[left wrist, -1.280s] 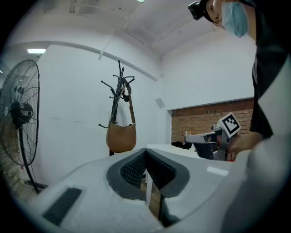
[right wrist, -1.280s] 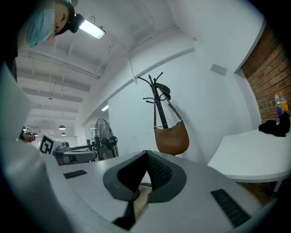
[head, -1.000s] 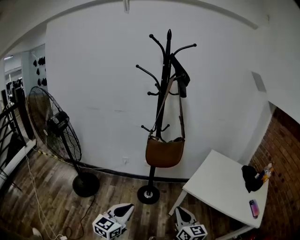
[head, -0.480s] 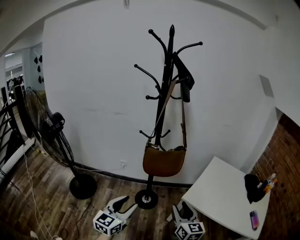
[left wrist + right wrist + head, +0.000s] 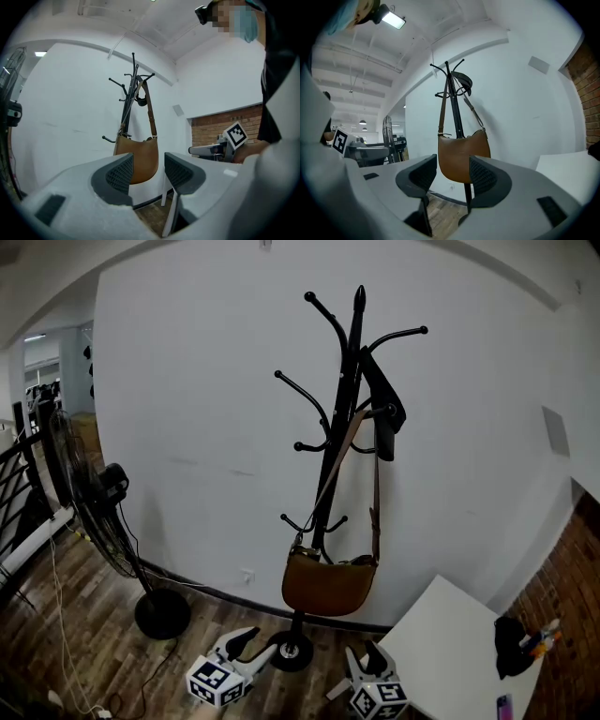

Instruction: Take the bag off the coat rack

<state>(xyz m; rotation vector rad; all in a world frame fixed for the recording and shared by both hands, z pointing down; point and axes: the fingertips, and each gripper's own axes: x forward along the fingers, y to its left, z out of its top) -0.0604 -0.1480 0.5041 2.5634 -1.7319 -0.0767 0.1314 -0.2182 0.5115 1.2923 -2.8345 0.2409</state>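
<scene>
A brown shoulder bag (image 5: 330, 584) hangs by its long strap from a tall black coat rack (image 5: 342, 427) against the white wall. A dark padded piece (image 5: 386, 409) hangs near the rack's top. My left gripper (image 5: 239, 643) and right gripper (image 5: 375, 662) sit low in the head view, short of the rack's base and apart from the bag. In the left gripper view the bag (image 5: 140, 159) shows beyond my left gripper (image 5: 149, 171). The right gripper view has the bag (image 5: 461, 154) beyond my right gripper (image 5: 453, 174). Both pairs of jaws are opening, with nothing between them.
A standing fan (image 5: 103, 512) is left of the rack, with a cable trailing over the wooden floor. A white table (image 5: 459, 652) stands at the right with a black item (image 5: 511, 645) on it. A brick wall lies beyond it.
The rack and bag have grown larger and shifted right and up in the head view. Both grippers stay low in front, and their fingers now look spread apart.
</scene>
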